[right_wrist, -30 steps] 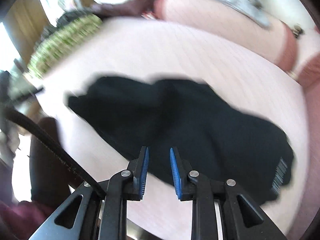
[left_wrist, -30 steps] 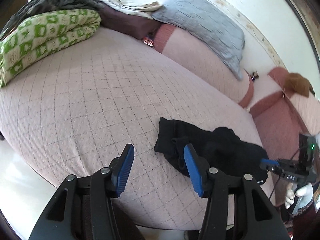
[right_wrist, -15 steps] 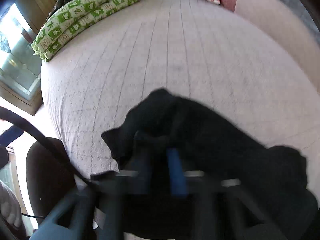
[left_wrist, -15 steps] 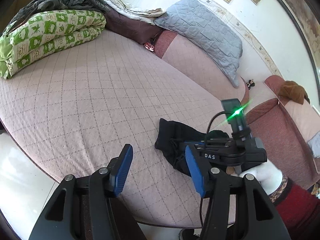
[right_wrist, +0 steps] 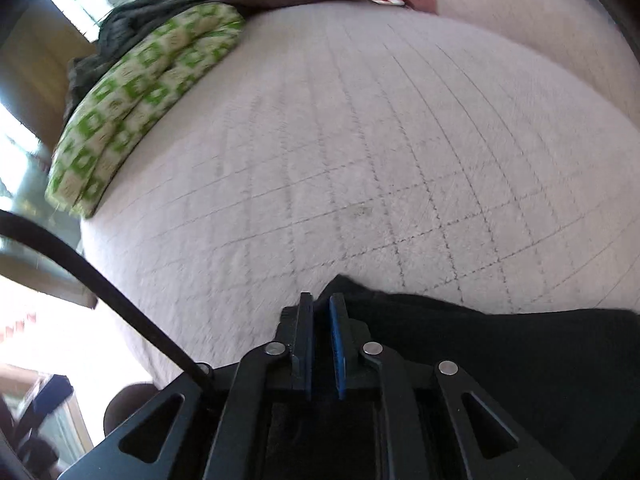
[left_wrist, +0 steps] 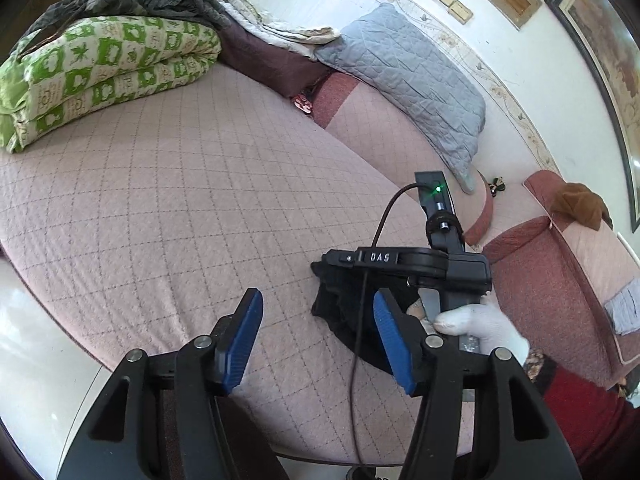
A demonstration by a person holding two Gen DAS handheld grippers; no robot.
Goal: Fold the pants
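Observation:
Black pants (left_wrist: 340,312) lie bunched on the pink quilted bed (left_wrist: 180,208) near its front right edge. My left gripper (left_wrist: 316,336) is open and empty, held above the bed just left of the pants. My right gripper (right_wrist: 322,312) is shut on the pants (right_wrist: 500,360) at their near edge, low against the bed; the cloth spreads to its right. In the left wrist view the right gripper's body (left_wrist: 404,264) sits over the pants and hides most of them, held by a white-gloved hand (left_wrist: 480,328).
A folded green-and-white quilt (left_wrist: 100,76) with dark clothes on it lies at the bed's far left. A grey pillow (left_wrist: 404,80) and pink bolsters line the back. A reddish armchair (left_wrist: 560,280) stands at the right. The bed's front edge drops to a pale floor (left_wrist: 36,360).
My right gripper came down onto the pants' near edge and closed on the cloth. The left gripper stayed open and hardly moved.

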